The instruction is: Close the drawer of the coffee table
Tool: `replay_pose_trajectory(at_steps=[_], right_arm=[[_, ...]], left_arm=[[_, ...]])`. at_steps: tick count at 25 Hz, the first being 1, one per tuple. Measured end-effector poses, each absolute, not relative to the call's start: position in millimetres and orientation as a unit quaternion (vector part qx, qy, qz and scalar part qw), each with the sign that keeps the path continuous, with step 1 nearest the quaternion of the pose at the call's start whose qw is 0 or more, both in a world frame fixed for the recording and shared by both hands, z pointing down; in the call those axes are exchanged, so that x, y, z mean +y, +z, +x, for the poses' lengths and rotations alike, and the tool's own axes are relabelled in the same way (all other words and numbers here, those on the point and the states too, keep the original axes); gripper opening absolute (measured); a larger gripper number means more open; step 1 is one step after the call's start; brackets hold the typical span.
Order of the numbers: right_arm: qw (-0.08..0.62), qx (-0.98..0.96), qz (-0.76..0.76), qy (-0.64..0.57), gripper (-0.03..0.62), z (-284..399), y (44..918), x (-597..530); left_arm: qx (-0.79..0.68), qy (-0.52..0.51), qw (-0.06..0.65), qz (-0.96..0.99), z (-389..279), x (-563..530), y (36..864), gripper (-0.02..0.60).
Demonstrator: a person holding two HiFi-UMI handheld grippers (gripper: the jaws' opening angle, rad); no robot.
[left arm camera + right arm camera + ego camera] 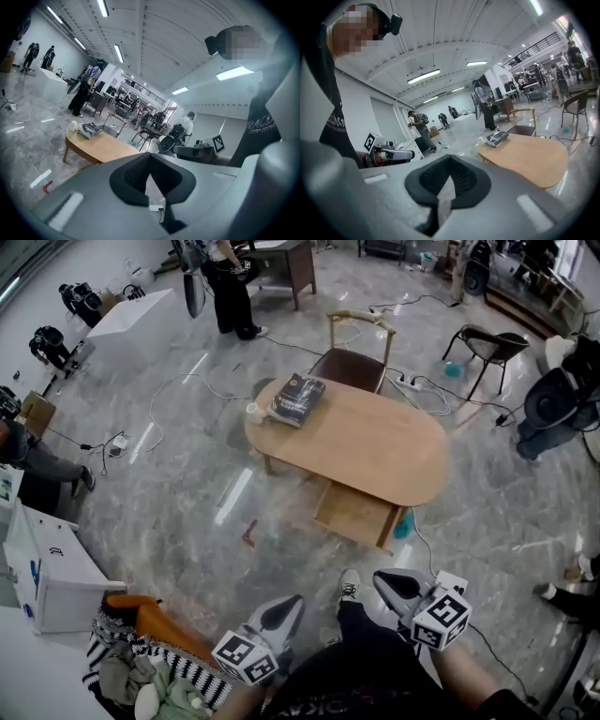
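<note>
Drawer: the drawer stands pulled out from under the near long edge of the coffee table, toward its right end, its front facing the person.
Table top: a book lies at the far left end, with a cup at the rim just beside it. A chair stands at the far edge.
Left gripper: the left gripper has its jaws closed together with nothing between them. It is held low in front of the person, well apart from the drawer.
Right gripper: the right gripper also has its jaws together and is empty. It is nearer the drawer's front but not touching it.
Handling: the drawer is a stiff wooden box, probably light, and should slide rather than need lifting. What it holds cannot be made out.
Where to take hold: no grip seems needed. Closed jaw tips pressed flat on the middle of the front panel should run it in straight.
Risk: an off-centre push may skew and jam it. A hard shove could slide the table on the glossy floor.
</note>
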State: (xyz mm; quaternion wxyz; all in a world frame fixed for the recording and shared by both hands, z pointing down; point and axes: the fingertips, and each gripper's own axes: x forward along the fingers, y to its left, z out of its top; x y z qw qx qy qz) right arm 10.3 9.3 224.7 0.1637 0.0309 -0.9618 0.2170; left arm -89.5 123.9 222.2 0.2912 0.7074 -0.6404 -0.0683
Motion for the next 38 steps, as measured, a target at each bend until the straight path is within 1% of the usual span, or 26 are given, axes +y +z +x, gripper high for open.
replay_pose_trajectory(at_steps=[9, 18, 24, 31, 38], right_arm=[[0.153, -0.958, 0.07, 0.233, 0.0, 5, 243, -98], [0.13, -0.95, 0.117, 0.259, 0.0, 26, 257, -154], [0.127, -0.941, 0.16, 0.268, 0.0, 43, 277, -170], [0.13, -0.929, 0.212, 0.274, 0.0, 44, 282, -175], [0.125, -0.917, 0.275, 0.259, 0.0, 25, 281, -140]], left_arm=[[-0.623, -0.033, 0.3, 0.721, -114, 12, 235, -0.003], [-0.625, 0.011, 0.285, 0.726, -126, -47, 245, -0.003], [-0.62, 0.044, 0.249, 0.743, -134, -68, 258, -0.003], [-0.591, 0.056, 0.258, 0.762, -151, -84, 268, -0.003], [-0.544, 0.067, 0.252, 0.798, -175, -58, 281, -0.003]])
